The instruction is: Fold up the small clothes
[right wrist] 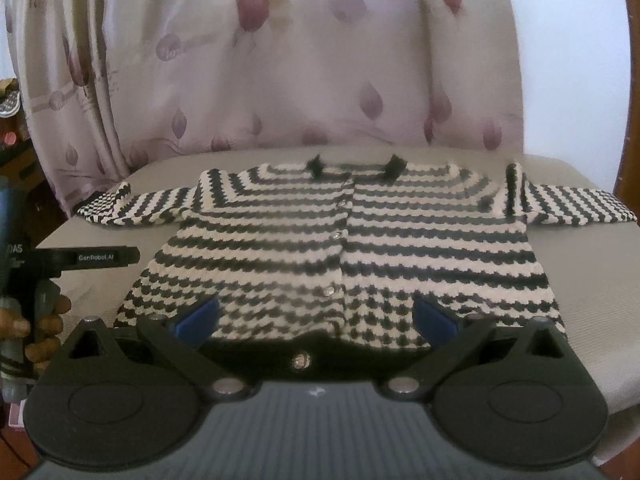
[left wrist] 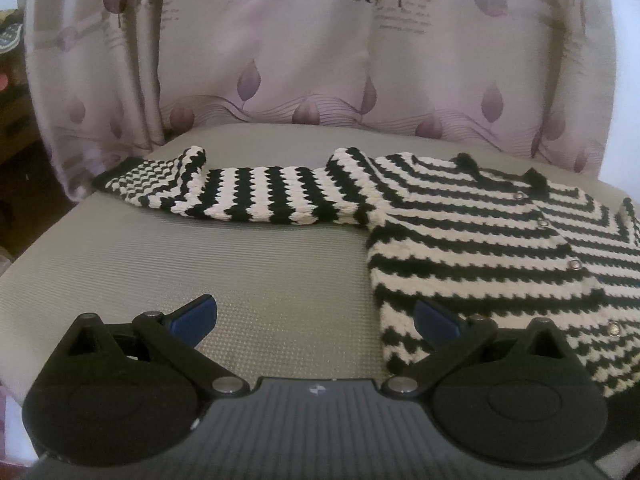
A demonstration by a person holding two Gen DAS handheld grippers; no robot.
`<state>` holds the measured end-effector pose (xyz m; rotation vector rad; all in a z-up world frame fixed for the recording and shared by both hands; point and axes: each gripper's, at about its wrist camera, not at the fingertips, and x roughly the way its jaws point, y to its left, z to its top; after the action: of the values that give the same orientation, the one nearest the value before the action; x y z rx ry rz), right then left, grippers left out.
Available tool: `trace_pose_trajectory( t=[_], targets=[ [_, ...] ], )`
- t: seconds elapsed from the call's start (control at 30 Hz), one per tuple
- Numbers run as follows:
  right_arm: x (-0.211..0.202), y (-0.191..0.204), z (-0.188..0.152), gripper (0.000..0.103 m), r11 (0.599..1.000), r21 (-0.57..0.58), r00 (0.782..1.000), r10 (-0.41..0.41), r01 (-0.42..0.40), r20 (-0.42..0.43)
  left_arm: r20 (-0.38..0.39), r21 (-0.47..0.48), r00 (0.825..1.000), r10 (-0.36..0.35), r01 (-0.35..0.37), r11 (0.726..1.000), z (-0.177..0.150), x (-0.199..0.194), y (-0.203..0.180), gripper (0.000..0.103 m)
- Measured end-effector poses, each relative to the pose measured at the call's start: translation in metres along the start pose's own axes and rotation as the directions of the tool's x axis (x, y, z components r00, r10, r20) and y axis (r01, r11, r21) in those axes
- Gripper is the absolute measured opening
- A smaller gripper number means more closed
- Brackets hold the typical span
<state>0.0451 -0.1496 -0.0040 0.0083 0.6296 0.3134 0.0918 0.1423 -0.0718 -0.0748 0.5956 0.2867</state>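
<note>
A small black-and-white striped knitted cardigan lies flat and buttoned on a grey mat, sleeves spread to both sides. In the left wrist view the cardigan fills the right side, its left sleeve stretched across the mat. My left gripper is open and empty, above the mat by the cardigan's lower left corner. My right gripper is open and empty, over the cardigan's bottom hem. The left gripper also shows in the right wrist view, held by a hand at the far left.
A pale curtain with purple leaf prints hangs right behind the mat; it also shows in the right wrist view. Dark furniture with clutter stands at the far left.
</note>
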Motion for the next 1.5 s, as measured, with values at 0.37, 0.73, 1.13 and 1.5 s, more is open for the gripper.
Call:
trace_pose_trajectory(
  t=[0.37, 0.73, 1.13, 1.5],
  targets=[
    [0.020, 0.003, -0.001, 0.103, 1.000, 0.001, 0.999, 0.011, -0.011, -0.049, 0.015, -0.028, 1.000, -0.026, 0.027, 0.999, 0.015, 0.020, 0.028, 0.103],
    [0.045, -0.001, -0.007, 0.103, 1.000, 0.016, 0.994, 0.016, -0.014, -0.106, 0.075, -0.295, 0.993, 0.090, -0.064, 0.953, 0.077, 0.079, 0.180, 0.098],
    [0.069, -0.007, -0.006, 0.103, 1.000, 0.017, 0.986, -0.019, 0.022, -0.166, -0.032, -0.523, 0.995, 0.099, -0.101, 0.846, 0.113, 0.178, 0.296, 0.088],
    [0.064, -0.009, -0.001, 0.103, 0.999, 0.019, 0.989, -0.024, 0.027, -0.147, 0.039, -0.470, 0.978, 0.203, -0.161, 0.868, 0.123, 0.158, 0.277, 0.009]
  ],
)
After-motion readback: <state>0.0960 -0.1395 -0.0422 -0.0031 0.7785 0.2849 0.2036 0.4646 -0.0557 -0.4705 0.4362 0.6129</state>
